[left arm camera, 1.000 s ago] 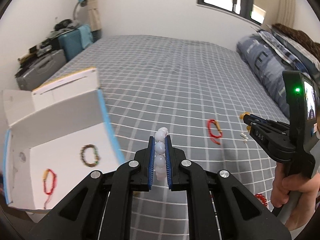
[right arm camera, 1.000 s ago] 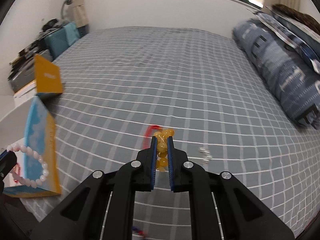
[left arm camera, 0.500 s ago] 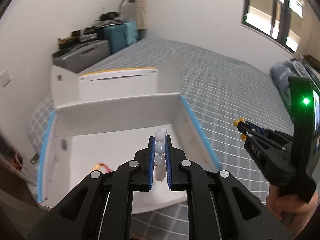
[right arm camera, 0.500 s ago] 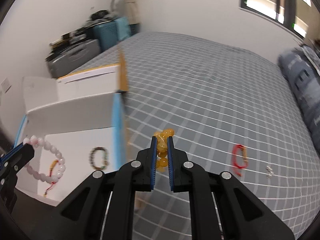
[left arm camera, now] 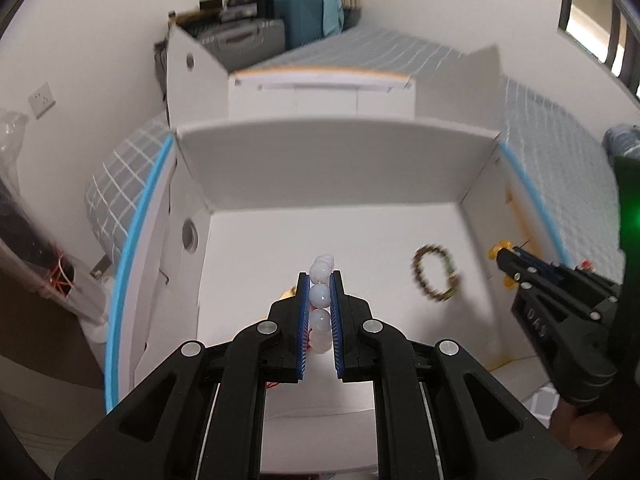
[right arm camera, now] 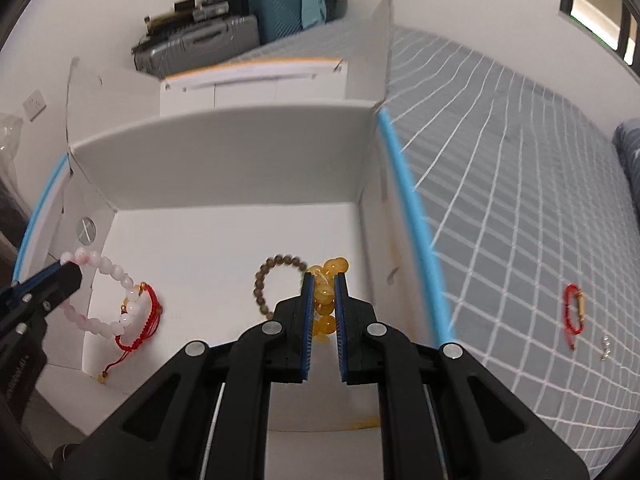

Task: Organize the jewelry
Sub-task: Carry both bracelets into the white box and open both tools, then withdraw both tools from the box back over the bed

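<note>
An open white cardboard box [left arm camera: 336,168] [right arm camera: 224,160] with blue edges sits at the bed's corner. My left gripper [left arm camera: 320,280] is shut on a pale pink bead bracelet [left arm camera: 321,296] [right arm camera: 108,276] and hangs over the box floor. My right gripper [right arm camera: 323,280] [left arm camera: 505,254] is shut on a yellow amber bead bracelet [right arm camera: 325,292], over the box's right half. On the box floor lie a brown bead bracelet [left arm camera: 436,274] [right arm camera: 266,284] and a red cord bracelet [right arm camera: 146,320].
Another red cord bracelet [right arm camera: 574,314] and small silver earrings [right arm camera: 606,346] lie on the grey checked bedspread [right arm camera: 520,200] to the right of the box. Suitcases [right arm camera: 224,36] and clutter stand by the far wall. A pillow [right arm camera: 630,148] lies at the far right.
Both grippers have swung left from over the bedspread to over the open box, each still gripping its bracelet. The box now fills both views.
</note>
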{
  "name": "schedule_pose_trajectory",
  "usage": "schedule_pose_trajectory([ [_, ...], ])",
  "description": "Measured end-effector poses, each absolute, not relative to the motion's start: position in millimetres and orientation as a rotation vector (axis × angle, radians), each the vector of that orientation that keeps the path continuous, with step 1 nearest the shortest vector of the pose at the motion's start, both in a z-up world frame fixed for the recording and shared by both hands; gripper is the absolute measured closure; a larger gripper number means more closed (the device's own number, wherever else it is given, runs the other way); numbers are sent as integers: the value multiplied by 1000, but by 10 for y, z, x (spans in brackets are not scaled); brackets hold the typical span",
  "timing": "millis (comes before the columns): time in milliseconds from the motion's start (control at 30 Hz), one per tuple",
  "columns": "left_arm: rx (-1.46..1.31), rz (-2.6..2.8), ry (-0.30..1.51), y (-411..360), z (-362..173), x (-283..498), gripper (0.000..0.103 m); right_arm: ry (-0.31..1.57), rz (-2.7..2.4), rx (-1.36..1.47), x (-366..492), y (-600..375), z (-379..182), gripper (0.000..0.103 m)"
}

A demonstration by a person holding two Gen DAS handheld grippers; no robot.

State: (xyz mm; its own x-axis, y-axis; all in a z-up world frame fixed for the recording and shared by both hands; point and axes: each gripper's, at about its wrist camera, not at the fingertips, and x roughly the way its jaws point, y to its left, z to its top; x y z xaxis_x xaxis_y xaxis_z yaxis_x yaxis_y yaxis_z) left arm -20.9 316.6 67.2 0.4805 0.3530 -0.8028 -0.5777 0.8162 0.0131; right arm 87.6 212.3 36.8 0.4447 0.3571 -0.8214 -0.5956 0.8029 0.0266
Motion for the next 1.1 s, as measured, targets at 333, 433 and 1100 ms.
schedule_pose_trajectory([
  [333, -318, 588, 991, 3381, 428, -224, 93, 991, 568, -310, 931, 2203, 244, 94],
  [433, -323, 595, 993, 3391, 418, -235, 93, 991, 566, -317, 923, 2230, 241, 94],
  [1100, -313, 644, 921, 3412, 618, -282, 35, 878, 595, -286, 742, 2150, 540, 35],
])
